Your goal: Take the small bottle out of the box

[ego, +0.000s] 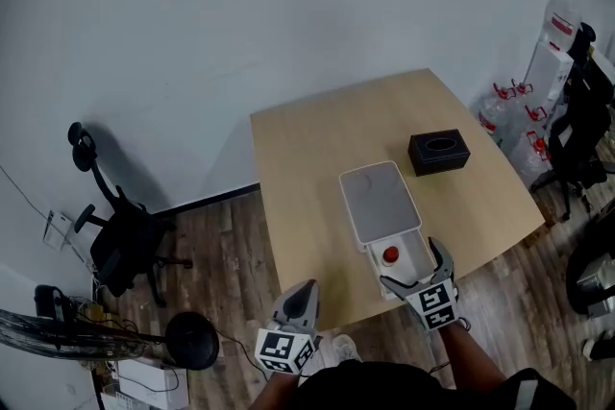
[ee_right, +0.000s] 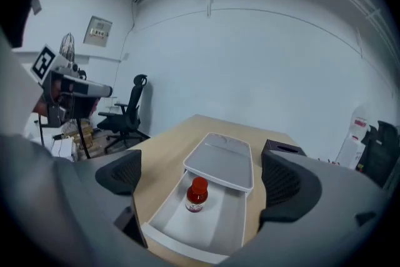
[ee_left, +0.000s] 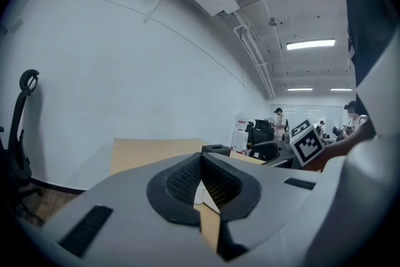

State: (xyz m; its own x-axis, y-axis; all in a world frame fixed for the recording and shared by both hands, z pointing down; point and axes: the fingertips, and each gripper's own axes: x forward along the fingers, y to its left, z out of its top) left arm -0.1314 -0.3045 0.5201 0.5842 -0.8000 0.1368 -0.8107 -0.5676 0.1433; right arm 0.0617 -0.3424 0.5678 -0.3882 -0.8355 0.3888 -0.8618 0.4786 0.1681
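Observation:
A small bottle (ee_right: 196,195) with a red cap (ego: 390,254) stands upright in the pulled-out drawer (ee_right: 212,228) of a white box (ego: 378,202) on the wooden table (ego: 307,158). My right gripper (ego: 413,272) is open at the drawer's near end, its jaws wide apart, the bottle ahead between them and untouched. My left gripper (ego: 299,300) is shut with nothing in it, at the table's near edge left of the box. In the left gripper view its pads (ee_left: 187,181) meet, and only a sliver of the box shows behind them.
A black tissue box (ego: 439,152) sits on the table right of the white box. Office chairs stand at the left (ego: 120,235) and far right (ego: 581,144). Water bottles (ego: 509,120) stand on the floor by the wall. A round black fan base (ego: 190,339) lies near my feet.

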